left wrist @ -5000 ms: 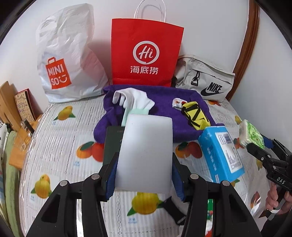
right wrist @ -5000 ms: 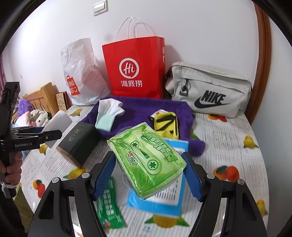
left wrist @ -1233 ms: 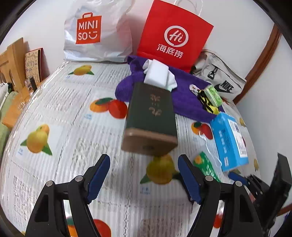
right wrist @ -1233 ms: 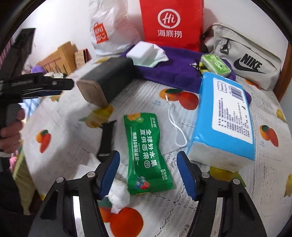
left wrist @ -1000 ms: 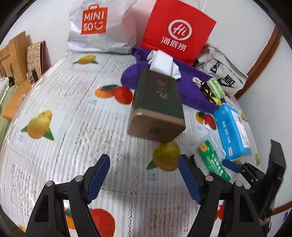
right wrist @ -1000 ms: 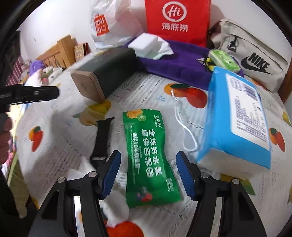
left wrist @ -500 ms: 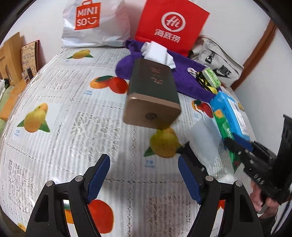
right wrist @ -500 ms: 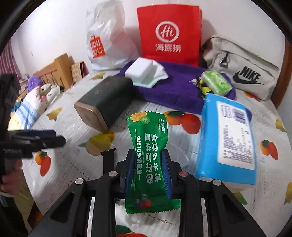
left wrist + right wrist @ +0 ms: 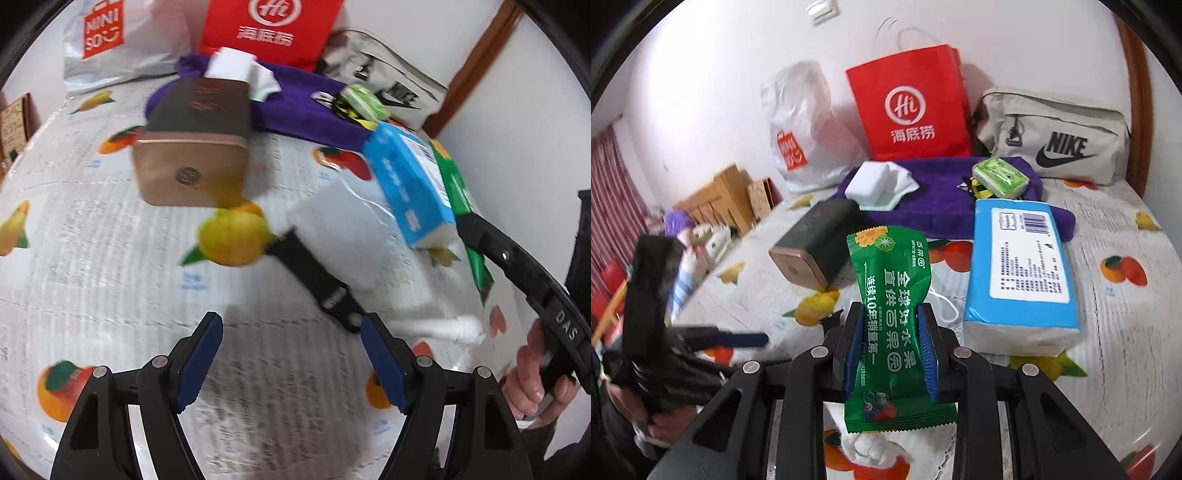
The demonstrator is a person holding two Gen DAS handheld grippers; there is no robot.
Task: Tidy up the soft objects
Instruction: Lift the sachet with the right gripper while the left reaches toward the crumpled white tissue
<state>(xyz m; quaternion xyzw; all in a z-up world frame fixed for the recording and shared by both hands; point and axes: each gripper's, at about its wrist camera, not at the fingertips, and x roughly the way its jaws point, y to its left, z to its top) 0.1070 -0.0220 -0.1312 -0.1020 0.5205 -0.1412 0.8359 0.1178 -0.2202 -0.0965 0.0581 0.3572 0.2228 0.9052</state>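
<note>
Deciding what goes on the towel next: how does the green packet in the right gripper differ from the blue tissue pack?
The green packet is thin, narrow and lifted, pinched between the right gripper pads; the blue tissue pack is thick, blocky and lies on the fruit-print cloth, ungripped. The packet is all green with white lettering; the pack is blue with a white label. Both are soft plastic-wrapped packs still off the purple towel.
</note>
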